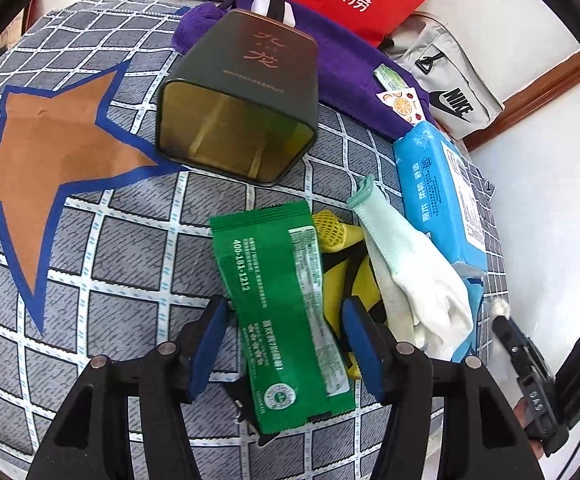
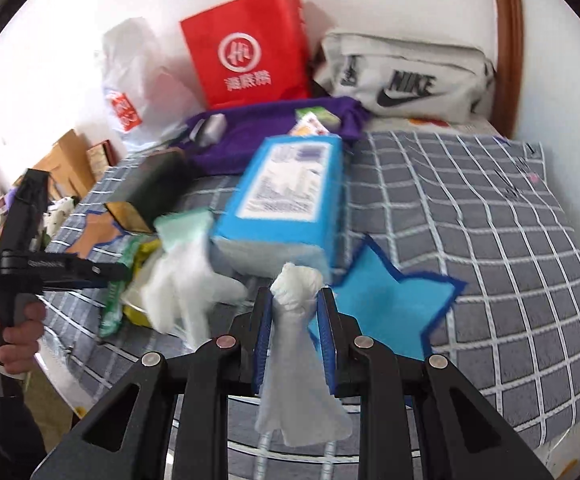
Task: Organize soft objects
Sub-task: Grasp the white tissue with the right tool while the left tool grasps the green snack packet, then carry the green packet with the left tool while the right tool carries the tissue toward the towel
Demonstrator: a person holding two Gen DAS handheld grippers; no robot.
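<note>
My left gripper (image 1: 283, 344) is open, its blue pads either side of a green wipes packet (image 1: 281, 304) that lies on the checked bedspread (image 1: 89, 320). A yellow and black item (image 1: 346, 248) and a white glove with a mint cuff (image 1: 406, 256) lie just right of it. My right gripper (image 2: 294, 320) is shut on a white tissue (image 2: 296, 288) that hangs down between its pads. A blue tissue pack (image 2: 285, 196) lies just ahead; it also shows in the left wrist view (image 1: 438, 196). The white glove (image 2: 185, 264) is at its left.
A dark open tin (image 1: 241, 108) lies on its side on the bed. Behind are a purple towel (image 1: 342, 52), a red paper bag (image 2: 245, 48), a grey Nike pouch (image 2: 406, 76) and a white plastic bag (image 2: 137, 76). A wooden bed frame (image 2: 510, 40) and white wall bound the right.
</note>
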